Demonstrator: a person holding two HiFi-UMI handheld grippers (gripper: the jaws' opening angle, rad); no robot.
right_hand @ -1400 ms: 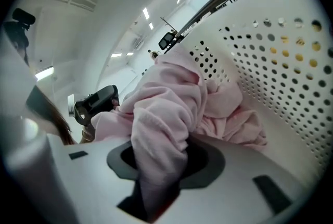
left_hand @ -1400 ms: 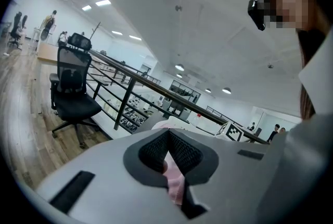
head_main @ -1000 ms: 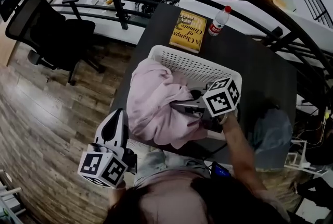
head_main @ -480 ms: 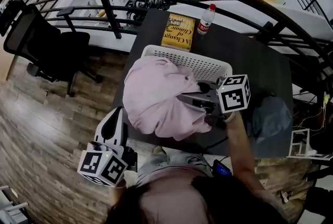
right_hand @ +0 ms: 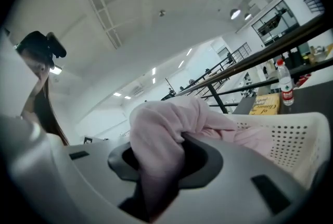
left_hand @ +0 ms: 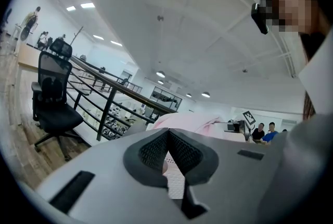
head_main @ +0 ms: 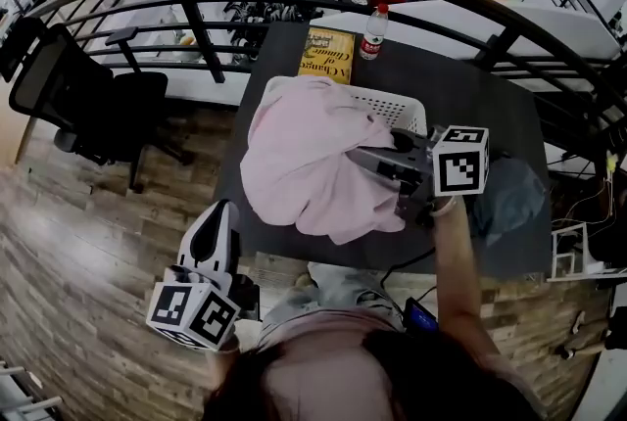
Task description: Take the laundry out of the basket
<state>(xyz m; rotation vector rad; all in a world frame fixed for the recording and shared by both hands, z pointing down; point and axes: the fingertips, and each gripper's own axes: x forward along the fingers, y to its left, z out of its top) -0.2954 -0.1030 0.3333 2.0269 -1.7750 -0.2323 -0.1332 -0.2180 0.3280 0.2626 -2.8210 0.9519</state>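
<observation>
Softly bunched pale-pink laundry (head_main: 304, 164), draped over basket (head_main: 387, 106).

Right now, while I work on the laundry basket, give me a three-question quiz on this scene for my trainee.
1. Which gripper's jaws are clamped on the pink garment?
2. True or false: the left gripper has cloth between its jaws.
3. What lies on the dark table beyond the white laundry basket?
A) a yellow book and a plastic bottle
B) a mug and a plate
C) a laptop

Key:
1. The right gripper.
2. False: its jaws are together on nothing, out beside the table.
3. A.
</observation>
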